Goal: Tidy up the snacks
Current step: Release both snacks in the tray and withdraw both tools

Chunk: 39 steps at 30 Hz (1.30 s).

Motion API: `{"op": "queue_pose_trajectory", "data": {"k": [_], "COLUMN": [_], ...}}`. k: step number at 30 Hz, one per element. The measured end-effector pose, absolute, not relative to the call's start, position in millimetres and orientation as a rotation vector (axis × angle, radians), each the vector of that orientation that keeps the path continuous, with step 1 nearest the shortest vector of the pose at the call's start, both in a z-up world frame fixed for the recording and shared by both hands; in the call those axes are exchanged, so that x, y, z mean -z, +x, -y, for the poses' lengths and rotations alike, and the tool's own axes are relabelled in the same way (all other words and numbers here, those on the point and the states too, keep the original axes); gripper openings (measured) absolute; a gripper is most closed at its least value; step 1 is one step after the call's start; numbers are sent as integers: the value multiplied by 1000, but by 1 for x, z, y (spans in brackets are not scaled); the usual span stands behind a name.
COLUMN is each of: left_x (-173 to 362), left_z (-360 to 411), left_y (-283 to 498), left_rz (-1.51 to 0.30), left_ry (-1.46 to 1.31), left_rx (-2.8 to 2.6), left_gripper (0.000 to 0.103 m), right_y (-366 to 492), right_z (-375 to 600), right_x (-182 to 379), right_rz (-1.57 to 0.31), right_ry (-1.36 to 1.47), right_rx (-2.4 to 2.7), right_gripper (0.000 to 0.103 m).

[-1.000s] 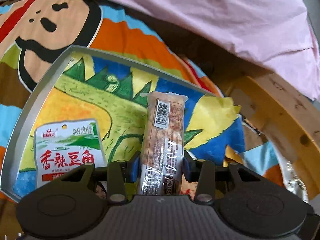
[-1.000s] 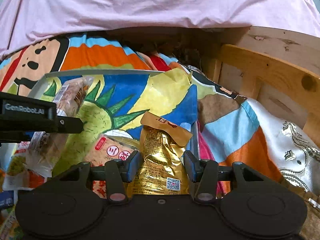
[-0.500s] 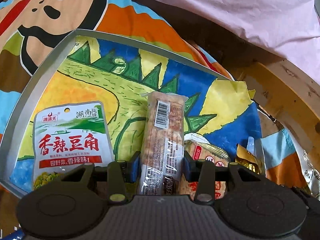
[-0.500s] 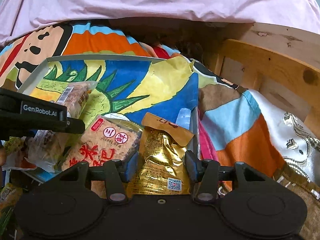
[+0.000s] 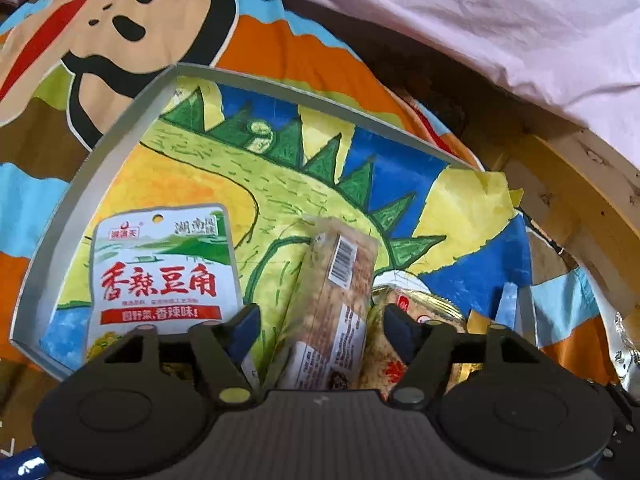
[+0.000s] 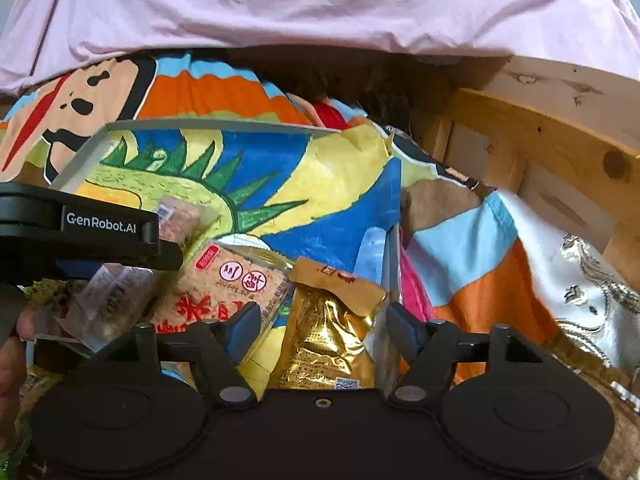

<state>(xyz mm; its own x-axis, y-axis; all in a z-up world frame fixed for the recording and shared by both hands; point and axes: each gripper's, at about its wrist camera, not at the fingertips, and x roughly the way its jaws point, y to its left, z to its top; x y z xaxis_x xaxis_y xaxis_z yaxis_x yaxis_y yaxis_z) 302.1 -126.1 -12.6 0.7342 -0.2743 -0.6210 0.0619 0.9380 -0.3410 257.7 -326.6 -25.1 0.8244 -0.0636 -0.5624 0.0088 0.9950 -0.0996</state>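
on my left gripper (image 5: 320, 320) the fingers have just been opening and now stand wide; the long clear-wrapped snack bar (image 5: 334, 300) lies between them, tilted, with a gap to each pad, so i have no grip on it. it rests in the shallow grey-rimmed tray (image 5: 100, 168) with the dinosaur drawing on its floor. just outside the left finger (image 5: 244, 330) lies the white and green pouch (image 5: 160, 272) with red lettering, flat in the tray. just outside the right finger sits the orange rice cracker pack (image 5: 416, 308), partly hidden.

on my right gripper (image 6: 320, 320) the fingers have also just been opening and stand apart; the gold foil pouch (image 6: 332, 332) sits between them, clear of both pads, at the tray's right edge (image 6: 394, 264). beyond the left finger (image 6: 244, 328) is the cracker pack (image 6: 228, 284), and further that way the other gripper's black arm (image 6: 92, 232) crosses over the snack bar (image 6: 120, 296). ahead of both grippers lie a colourful cartoon sheet (image 6: 224, 88) and a pink cloth (image 6: 320, 4); to the right is a wooden frame (image 6: 552, 140).
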Motion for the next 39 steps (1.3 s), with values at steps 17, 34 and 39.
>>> {"op": "queue_pose_trajectory", "data": {"k": [17,34,39], "left_x": [-54,-72,-63], "left_z": [100,30,21], "left_y": [240,119,94], "left_rz": [-602,-556,-629], "left_ry": [-223,-2,96], "left_rx": [223,260,287], "left_gripper": [102,102,102], "right_y": [204,100,82], "right_z": [342,294,275], "right_x": [-34,-67,-57], "right_rz": [-549,-505,-563], "right_ry": [9,-23,-56], "right_rx": [44,-31,-73], "right_gripper": [102,102,102]}}
